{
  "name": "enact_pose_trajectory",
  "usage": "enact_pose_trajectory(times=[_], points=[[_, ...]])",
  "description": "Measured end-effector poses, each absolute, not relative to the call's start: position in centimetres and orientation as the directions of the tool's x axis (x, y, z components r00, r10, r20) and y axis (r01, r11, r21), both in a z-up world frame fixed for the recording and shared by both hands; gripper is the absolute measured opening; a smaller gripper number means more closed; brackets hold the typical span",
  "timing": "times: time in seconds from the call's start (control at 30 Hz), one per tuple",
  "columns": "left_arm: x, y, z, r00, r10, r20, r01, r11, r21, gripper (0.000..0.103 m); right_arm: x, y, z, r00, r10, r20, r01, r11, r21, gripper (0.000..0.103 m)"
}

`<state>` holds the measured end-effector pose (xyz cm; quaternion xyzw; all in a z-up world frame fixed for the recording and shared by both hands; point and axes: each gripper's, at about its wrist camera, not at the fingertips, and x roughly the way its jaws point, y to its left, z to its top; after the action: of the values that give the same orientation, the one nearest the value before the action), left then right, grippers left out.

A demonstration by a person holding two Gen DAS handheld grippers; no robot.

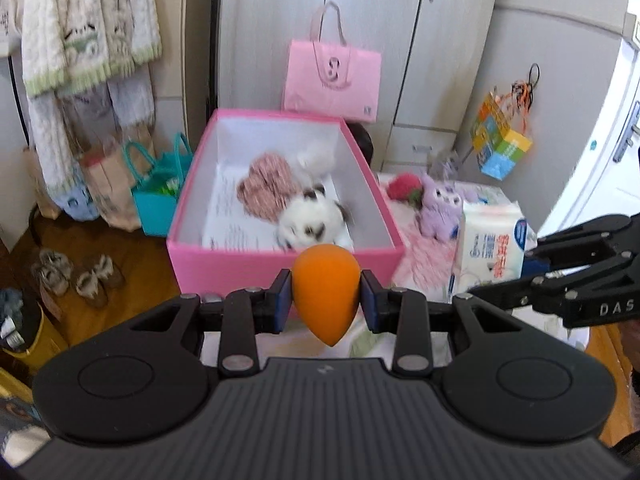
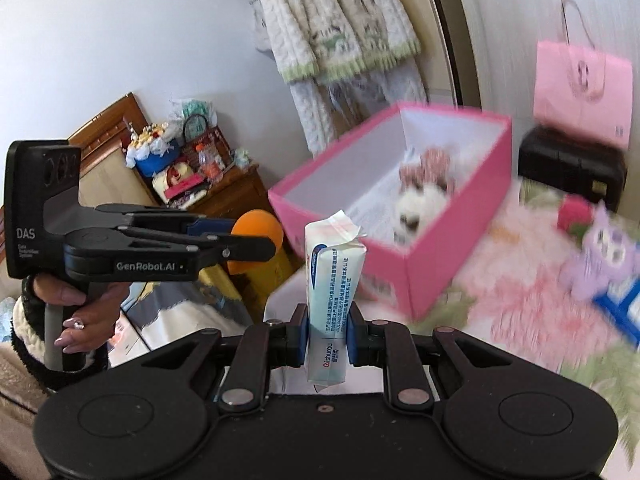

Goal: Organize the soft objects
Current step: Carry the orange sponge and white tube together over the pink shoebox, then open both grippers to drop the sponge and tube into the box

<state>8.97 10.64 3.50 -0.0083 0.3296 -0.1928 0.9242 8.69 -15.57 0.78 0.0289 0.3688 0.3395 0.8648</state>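
Note:
My left gripper (image 1: 325, 300) is shut on an orange egg-shaped sponge (image 1: 325, 294) and holds it in the air just in front of the open pink box (image 1: 280, 266). The box holds a white and dark plush toy (image 1: 310, 220) and a pink knitted item (image 1: 266, 186). My right gripper (image 2: 328, 334) is shut on a white tissue pack (image 2: 332, 292), held upright, to the right of the left gripper (image 2: 252, 240) and short of the pink box (image 2: 416, 276). The tissue pack also shows in the left wrist view (image 1: 492, 248).
A purple plush (image 1: 438, 206) and a red plush (image 1: 404, 188) lie on the pink fluffy cover (image 1: 424, 256) right of the box. A pink paper bag (image 1: 332, 76) stands behind it by the wardrobe. A teal bag (image 1: 158, 196) and slippers (image 1: 76, 276) are on the floor at left.

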Motion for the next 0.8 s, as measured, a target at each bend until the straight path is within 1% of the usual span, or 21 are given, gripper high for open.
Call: enact_pose_trajectory(times=[0.13,0.2,0.3,0.4,0.53,0.63,0.8], points=[[10.7,11.0,4.9,0.744,-0.361,-0.563,0.35,0.927,-0.131,0.034,10.4,-14.4,2.9,0.55,0.601,-0.579,-0.594,0.77,0.235,0.023],[12.1,11.1,5.2,0.764,-0.358,-0.537,0.338,0.931,-0.139,0.035,11.6,-13.9,3.5,0.569,0.617,-0.543,-0.623,0.755,0.204,0.023],[15.0,11.1,5.1,0.782,-0.341,-0.521,0.3,0.94,-0.165,0.035,14.3,-13.6,3.3,0.565,0.636,-0.525,-0.621,0.747,0.237,0.023],[18.6,10.9,4.5,0.791,-0.309,-0.528,0.255,0.951,-0.174,0.035,17.5,-13.3,2.9,0.573,0.638,-0.514,-0.608,0.752,0.256,0.023],[22.7,10.6,3.0,0.779,-0.268,-0.567,0.197,0.963,-0.184,0.035,21.0,-12.4,2.4,0.613,0.589,-0.526,-0.577,0.789,0.211,0.023],[26.0,10.4,1.4,0.733,-0.267,-0.625,0.17,0.963,-0.211,0.035,23.7,-11.8,1.5,0.624,0.549,-0.557,-0.556,0.812,0.178,0.023],[29.3,9.6,-0.9,0.685,-0.215,-0.696,0.112,0.975,-0.191,0.035,27.5,-10.7,-0.6,0.666,0.406,-0.626,-0.485,0.873,0.051,0.022]])
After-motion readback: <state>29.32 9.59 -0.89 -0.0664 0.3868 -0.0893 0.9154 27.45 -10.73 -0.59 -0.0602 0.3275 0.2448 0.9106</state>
